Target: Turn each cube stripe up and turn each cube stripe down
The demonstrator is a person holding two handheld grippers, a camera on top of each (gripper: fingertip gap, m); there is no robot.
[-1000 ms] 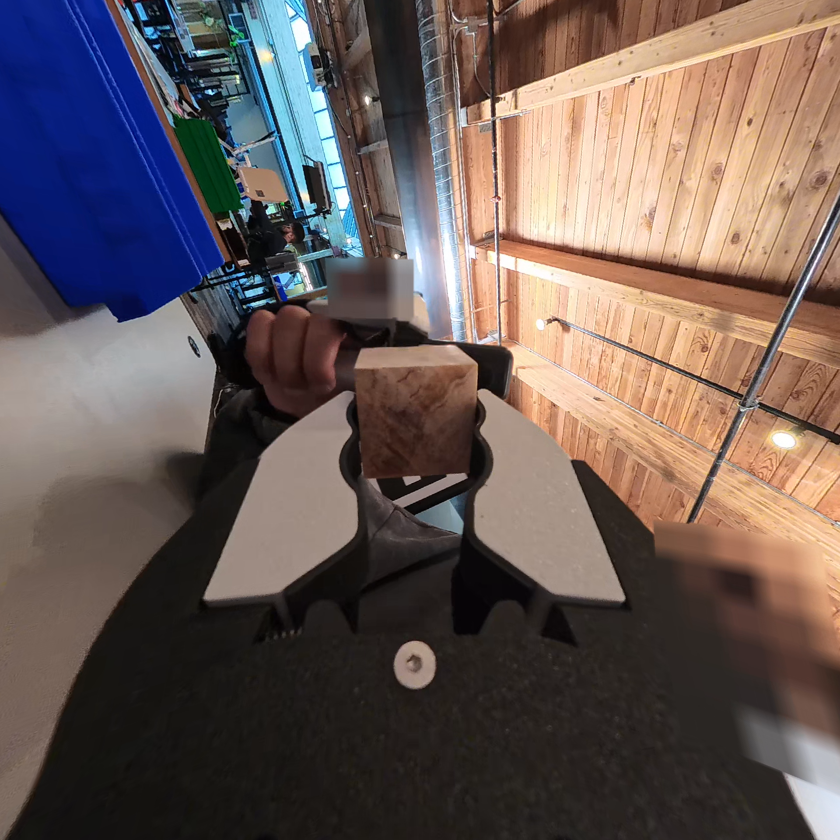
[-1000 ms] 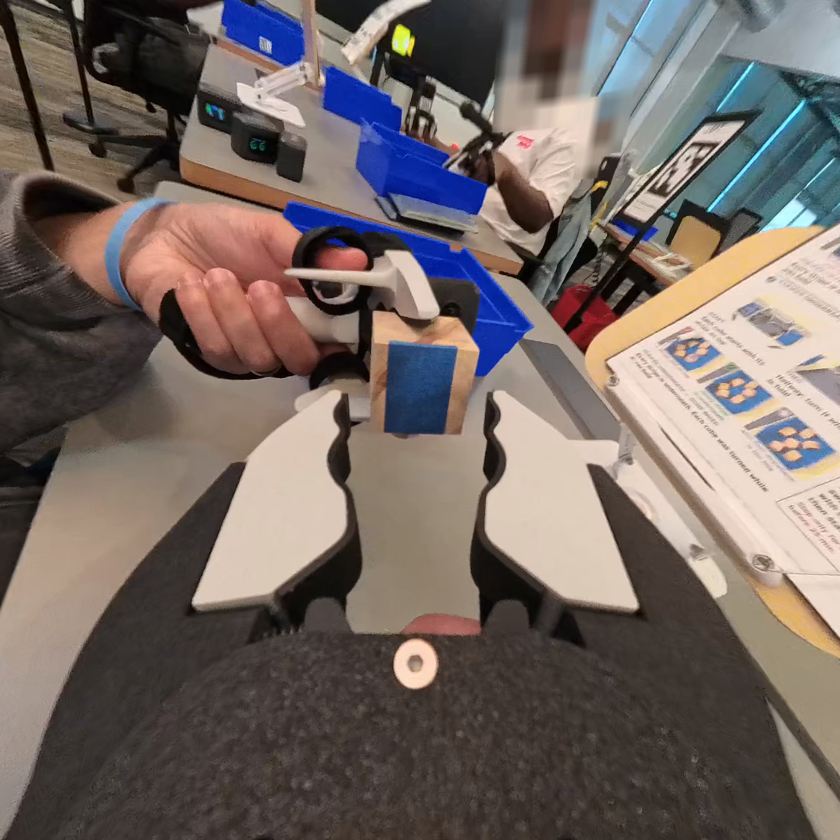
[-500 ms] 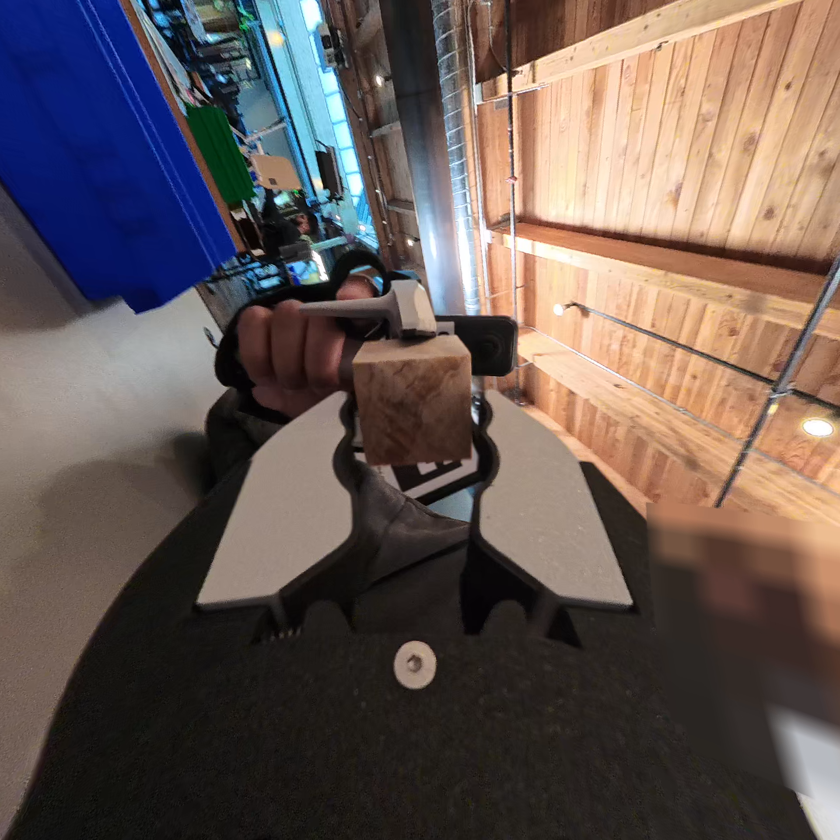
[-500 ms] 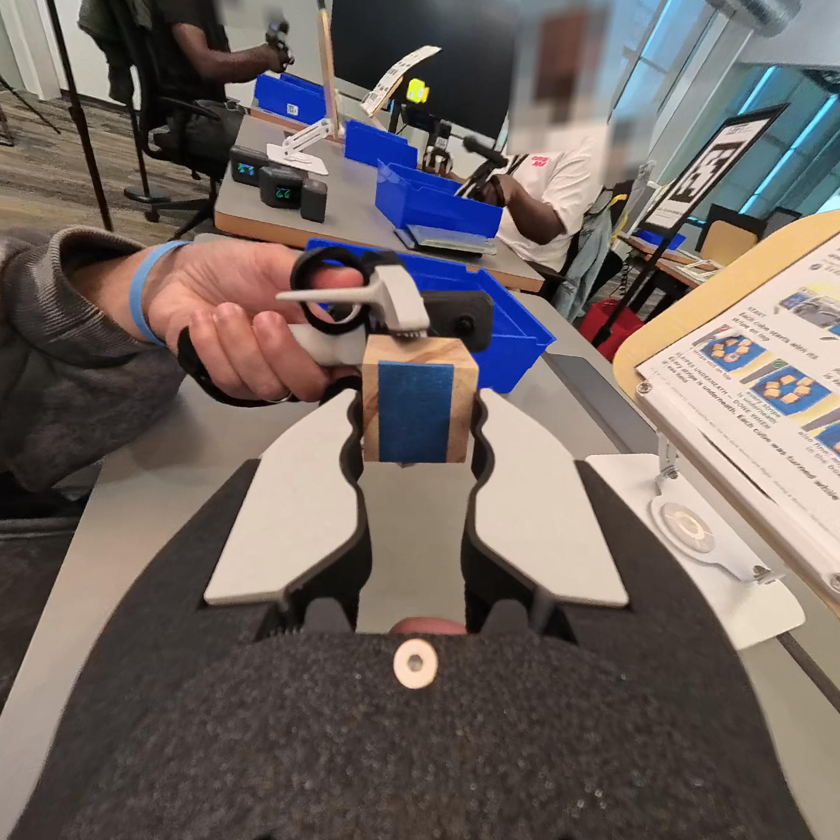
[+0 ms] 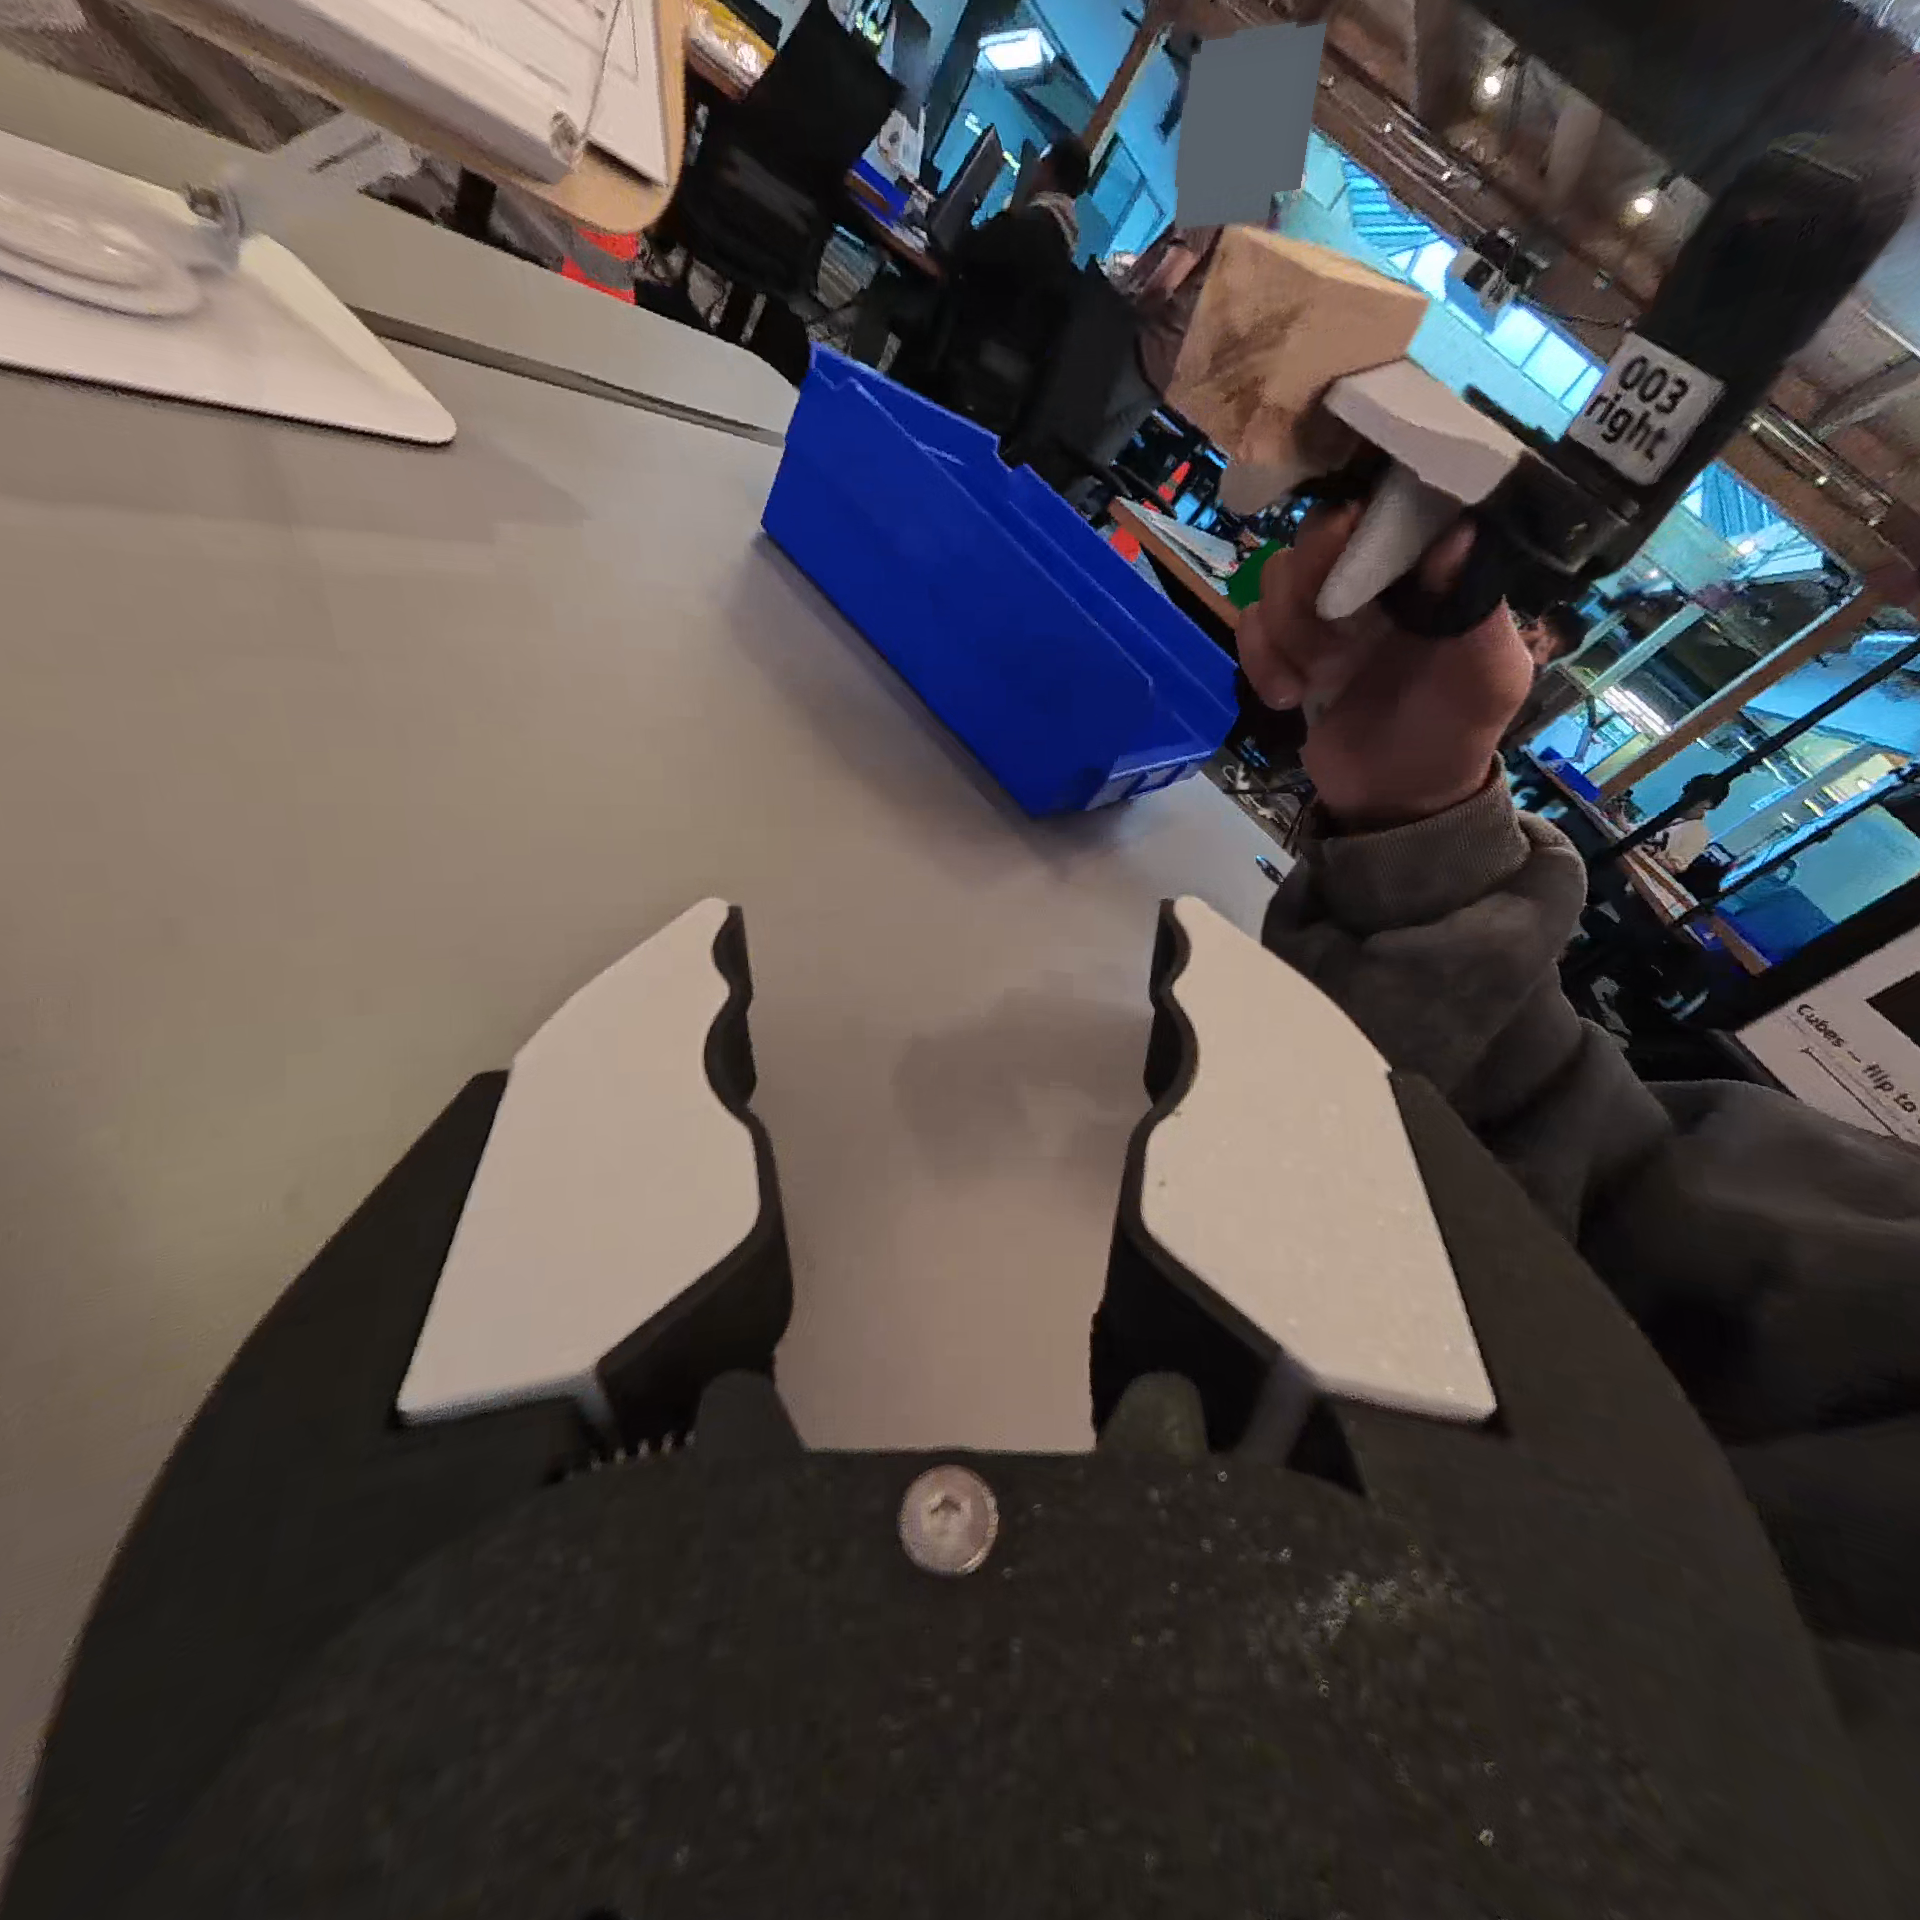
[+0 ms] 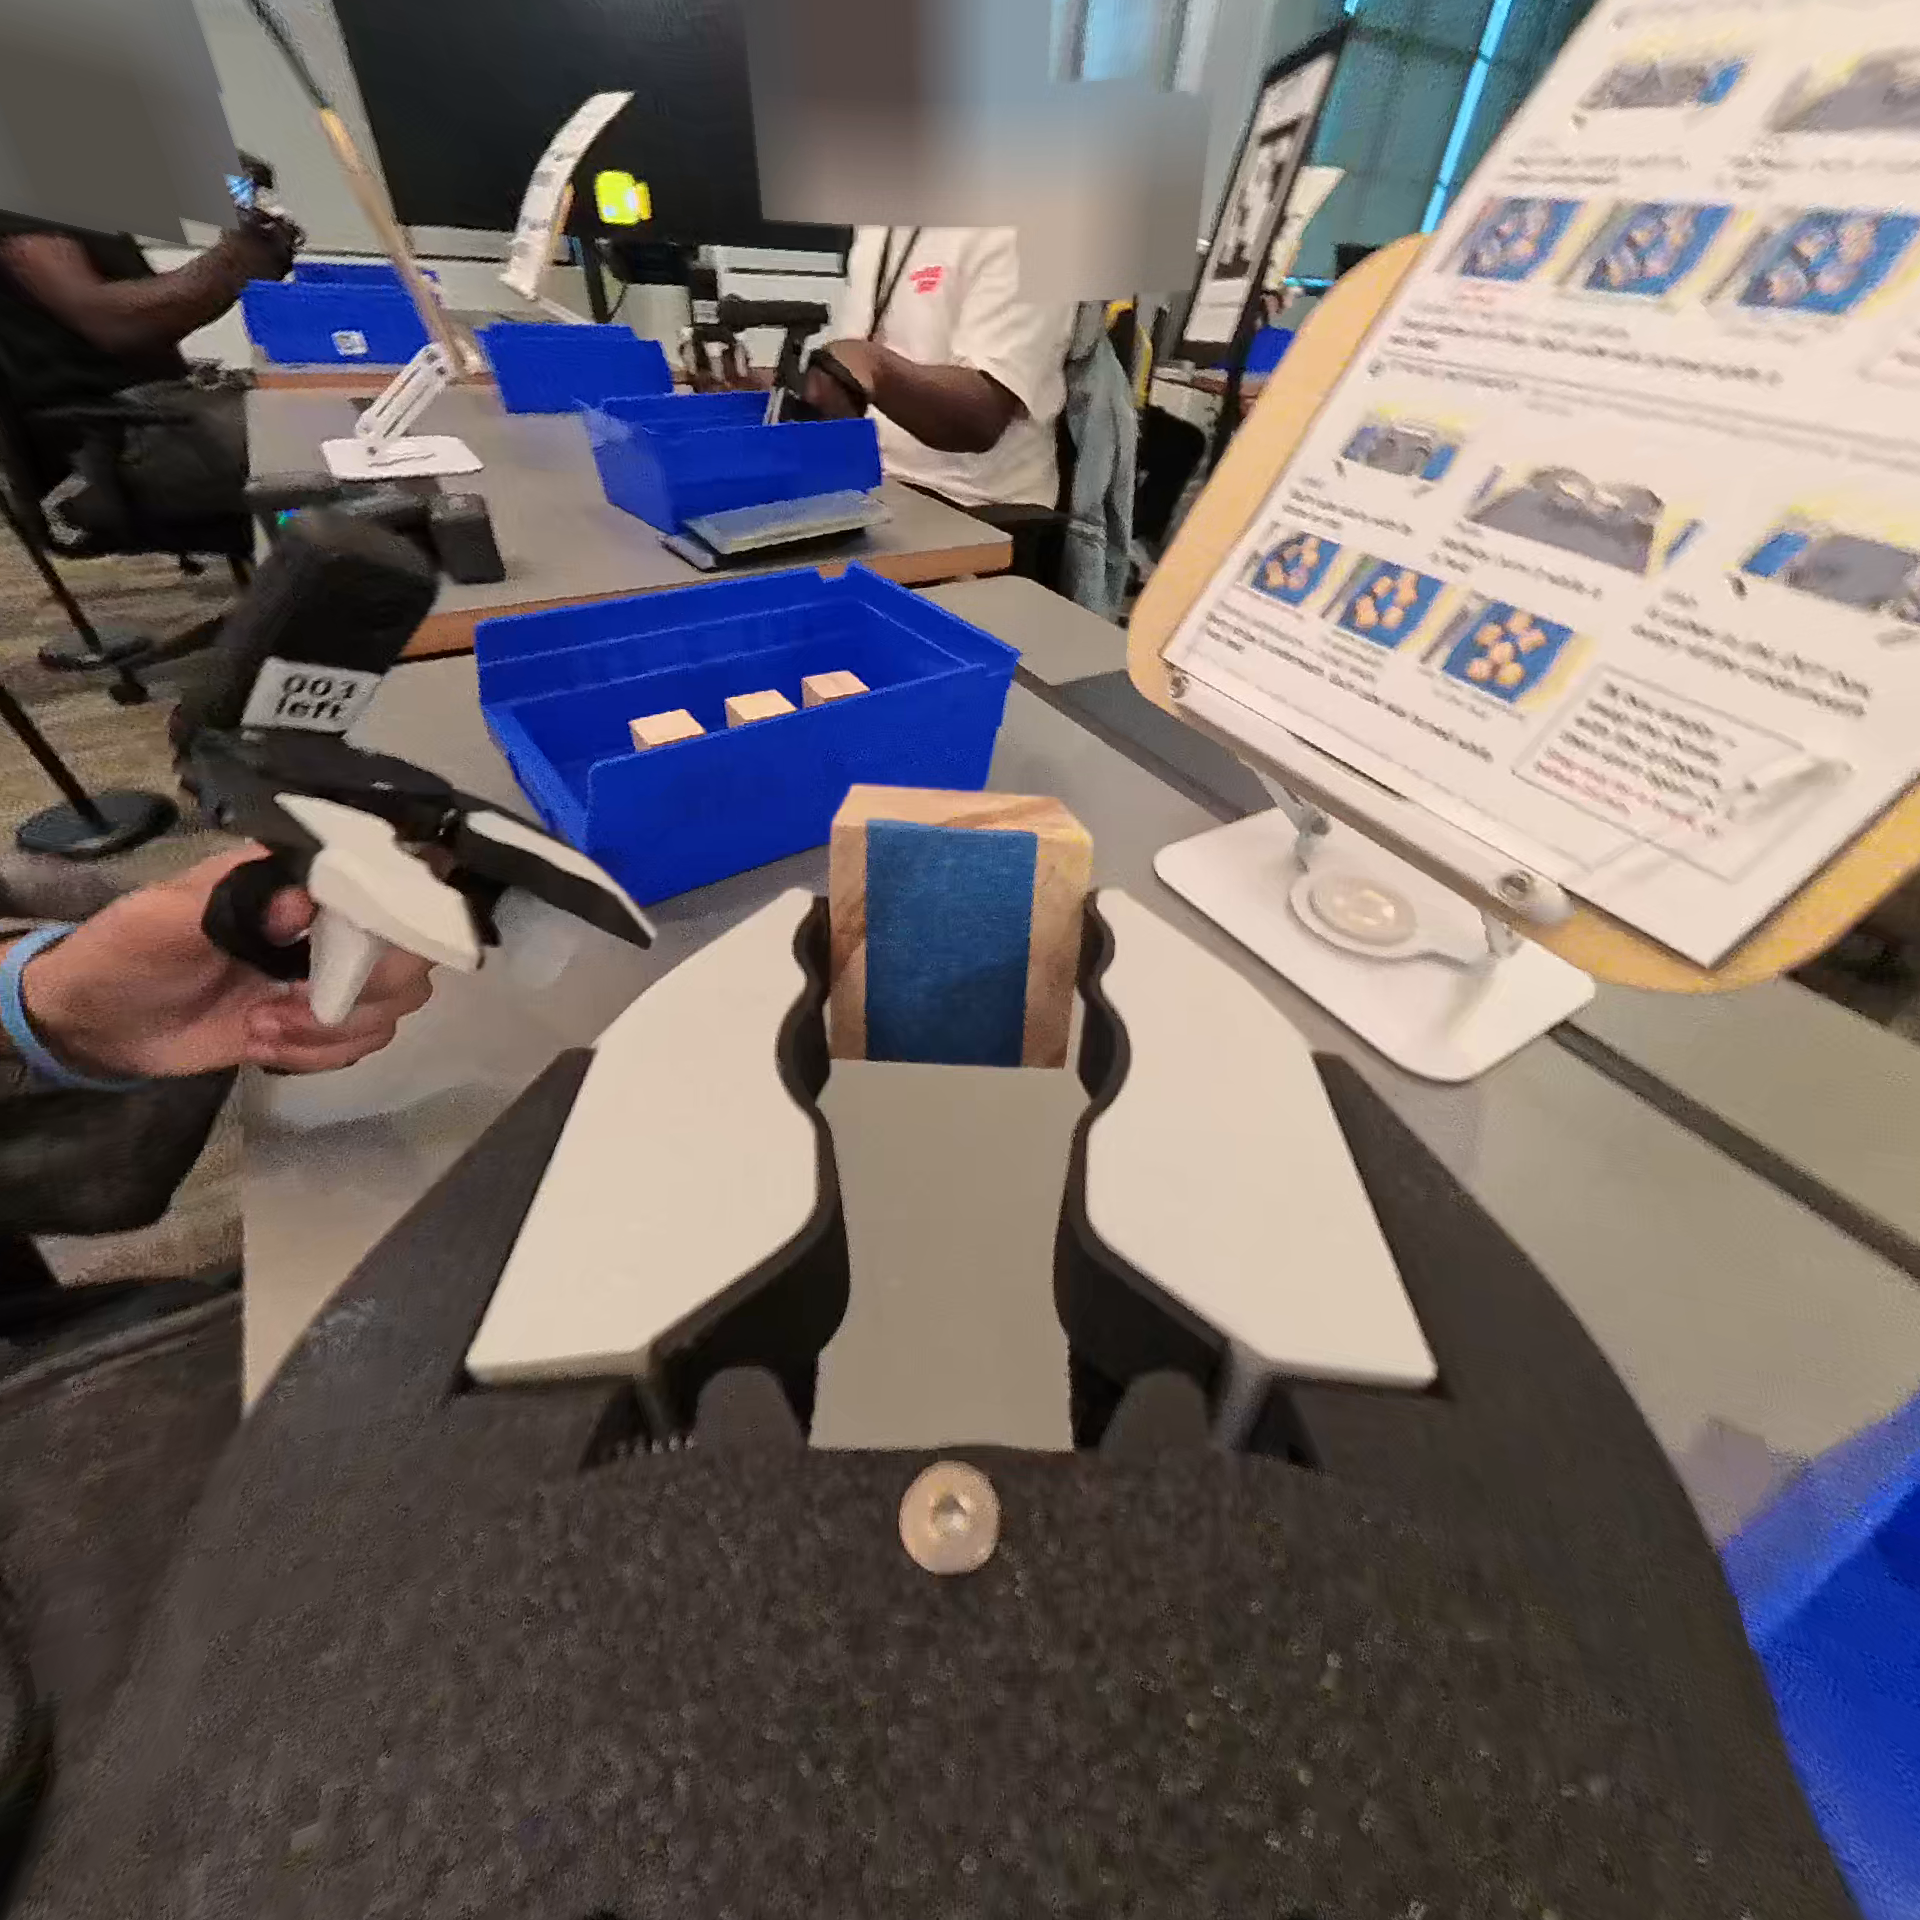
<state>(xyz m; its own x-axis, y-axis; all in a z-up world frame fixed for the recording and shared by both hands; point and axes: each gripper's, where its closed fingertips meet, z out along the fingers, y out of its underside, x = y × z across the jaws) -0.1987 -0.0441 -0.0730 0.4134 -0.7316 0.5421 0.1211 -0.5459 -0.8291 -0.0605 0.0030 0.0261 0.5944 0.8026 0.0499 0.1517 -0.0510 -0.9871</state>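
Cube (image 5: 1283,353), a pale wooden block, shows in the left wrist view held aloft at upper right by the far right gripper (image 5: 1340,436), well above the grey table (image 5: 364,727). This view's own left gripper (image 5: 945,997) has its jaws spread wide with nothing between them, only bare table below. A blue plastic bin (image 5: 987,613) sits beyond on the table.

From the right wrist view, the cube (image 6: 956,925) is pinched between the right gripper's (image 6: 951,977) fingertips, jaws closed on its two side faces, its blue stripe (image 6: 948,940) facing the camera. The left gripper (image 6: 499,894) hangs apart to the left, empty. Three more small wooden cubes (image 6: 753,709) lie in the blue bin (image 6: 748,790), plain faces up; a paper instruction board (image 6: 1621,447) stands on the right.

Judging the step: roll the wrist so the stripe faces up or down as wanted, keep the grip firm near the block's middle, lower it flat before letting go so it does not tip
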